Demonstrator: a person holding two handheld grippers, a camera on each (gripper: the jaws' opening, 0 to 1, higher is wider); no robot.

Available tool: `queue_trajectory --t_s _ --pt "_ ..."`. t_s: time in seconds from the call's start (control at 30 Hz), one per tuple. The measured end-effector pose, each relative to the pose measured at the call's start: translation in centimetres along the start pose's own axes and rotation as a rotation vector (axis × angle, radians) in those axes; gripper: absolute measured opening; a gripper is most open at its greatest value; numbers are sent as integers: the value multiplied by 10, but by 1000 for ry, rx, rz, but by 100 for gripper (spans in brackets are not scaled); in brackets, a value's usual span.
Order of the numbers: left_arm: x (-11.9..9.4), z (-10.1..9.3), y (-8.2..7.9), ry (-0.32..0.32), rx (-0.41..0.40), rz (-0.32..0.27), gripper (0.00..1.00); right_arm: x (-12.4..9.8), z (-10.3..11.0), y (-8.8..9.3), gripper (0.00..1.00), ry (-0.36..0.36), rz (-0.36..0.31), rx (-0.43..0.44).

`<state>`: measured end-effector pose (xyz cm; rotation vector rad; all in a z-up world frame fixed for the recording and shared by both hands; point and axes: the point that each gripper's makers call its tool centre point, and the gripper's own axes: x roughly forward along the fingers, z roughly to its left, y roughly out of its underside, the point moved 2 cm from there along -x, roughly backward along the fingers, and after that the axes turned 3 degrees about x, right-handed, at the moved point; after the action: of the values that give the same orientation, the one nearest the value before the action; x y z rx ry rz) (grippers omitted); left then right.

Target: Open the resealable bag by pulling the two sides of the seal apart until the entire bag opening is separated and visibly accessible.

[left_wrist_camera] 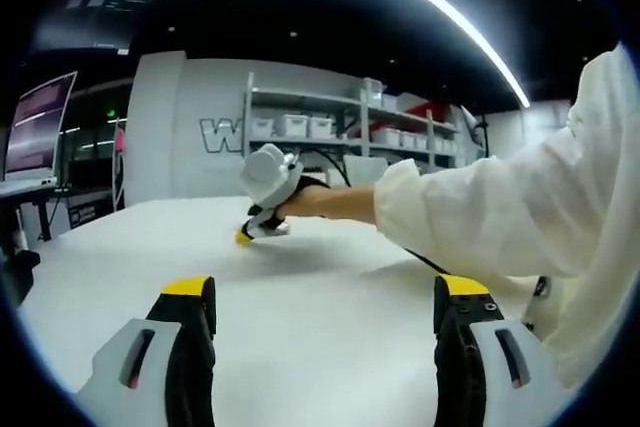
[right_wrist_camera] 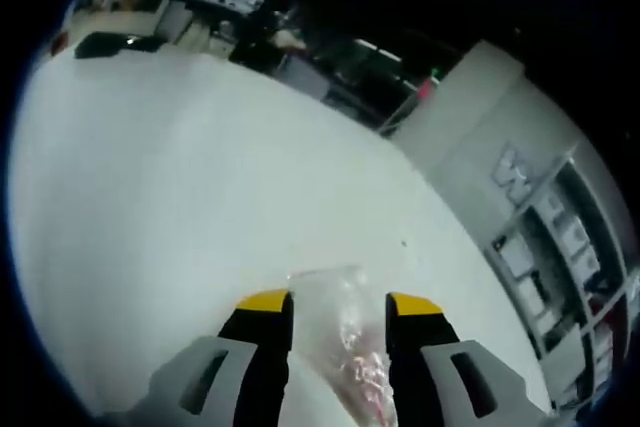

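We are finding the resealable bag (right_wrist_camera: 335, 332) lying flat on the white table (right_wrist_camera: 180, 197), directly between the jaws of the right gripper (right_wrist_camera: 338, 304). In the right gripper view its long axis is running forward along the jaws, with its far edge just past the yellow tips and its clear body, carrying something reddish inside, trailing back toward the camera. The jaws are standing part open on either side of the bag. We cannot tell whether the pads are touching the film, and no grip is evident.

In the left gripper view we are seeing the left gripper (left_wrist_camera: 325, 297) wide open and holding nothing, its jaws hovering over bare table (left_wrist_camera: 330, 347). The right gripper (left_wrist_camera: 262, 229) is appearing there farther across the table, reached out on a white sleeve (left_wrist_camera: 480, 217) from the right, with its yellow tips down at the surface. The bag itself is too small to make out in that view.

We are judging the right gripper to be much the nearer to the bag, and the left to be well apart from it. The seal is not yet being parted, and we cannot tell which end carries it. The coming move is turning on bringing the left gripper forward to that same spot.
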<state>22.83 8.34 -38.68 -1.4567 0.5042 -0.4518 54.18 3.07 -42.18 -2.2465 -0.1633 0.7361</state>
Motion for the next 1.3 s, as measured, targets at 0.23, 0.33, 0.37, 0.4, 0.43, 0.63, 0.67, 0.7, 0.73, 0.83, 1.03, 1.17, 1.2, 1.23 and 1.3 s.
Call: queue_trajectory --t_s 0.23,0.33,0.37,0.4,0.43,0.63,0.67,0.7,0.73,0.83,1.03,1.17,1.2,1.23,1.3 --pt "1 -1 1 4 1 3 89 1 2 4 26 -9 -7 33" --pt "0 -3 2 5 2 3 89 2 1 4 23 -10 -7 39" --pt "-1 -3 2 4 2 4 89 3 3 4 20 -20 -7 48" --pt "-1 -3 3 4 2 5 89 3 5 4 18 -30 -5 68" --pt "-1 -3 4 4 1 6 89 4 6 4 16 -33 -2 77" --pt "-2 -4 4 5 2 6 89 7 8 4 11 -35 -5 65" --pt "-2 -4 4 5 1 6 89 7 8 4 11 -34 -5 63" --pt "-3 -3 5 4 1 6 89 8 7 4 11 -33 -4 63" --pt "-3 -3 6 4 1 8 89 8 6 4 10 -33 -3 65" --pt "-4 -3 6 3 0 9 89 9 7 5 7 -36 3 79" --pt "-4 -3 8 0 3 12 88 7 8 7 3 -33 13 65" --pt "-2 -3 8 4 -2 16 88 3 5 6 0 -23 1 74" --pt "-2 -3 8 5 1 16 88 2 4 5 0 -21 -4 78" --pt "-2 -3 7 5 2 15 88 2 3 5 0 -19 -6 79" --pt "-2 -3 7 4 1 13 88 1 2 4 0 -14 -9 77"
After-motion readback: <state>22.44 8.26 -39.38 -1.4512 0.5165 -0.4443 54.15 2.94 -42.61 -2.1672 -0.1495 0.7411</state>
